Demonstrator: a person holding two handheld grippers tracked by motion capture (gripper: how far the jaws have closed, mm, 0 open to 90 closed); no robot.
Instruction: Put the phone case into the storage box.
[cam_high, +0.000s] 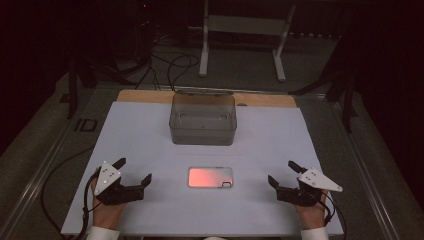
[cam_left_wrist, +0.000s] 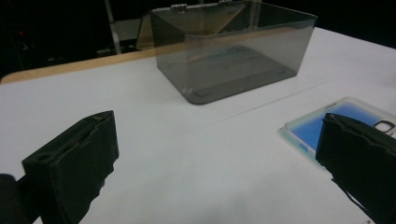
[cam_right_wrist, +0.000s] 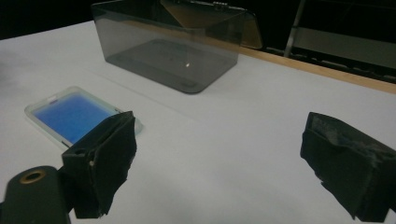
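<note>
left gripper (cam_high: 133, 171): near edge of the table, on the person's left, held in a hand with a white cuff; jaws spread wide, nothing between them – only bare white surface shows in the gap in the left gripper view.
right gripper (cam_high: 280, 173): near edge, on the person's right, well apart from the left one; jaws likewise wide and empty, a grey three-cornered plate on top.
phone case (cam_high: 210, 177): lies flat on the white table top, between the two grippers and slightly ahead of them, touched by neither; clear rim, camera cut-out at its right end in the high view. its face glows reddish in the high view and blue in the gripper views (cam_left_wrist: 322, 128) (cam_right_wrist: 70, 114).
white table top (cam_high: 280, 130): covers most of the table, bare around the phone case.
clear box (cam_high: 203, 120): smoky, see-through, stands upright beyond the phone case – well apart from it, toward the far edge; nothing lying inside that can be made out.
box lid (cam_left_wrist: 196, 21): hinged at the far rim, tilted back open.
wooden strip (cam_high: 265, 100): runs along the far edge behind the box.
metal stand (cam_high: 245, 37): on the dark floor beyond the table, cables beside it.
</note>
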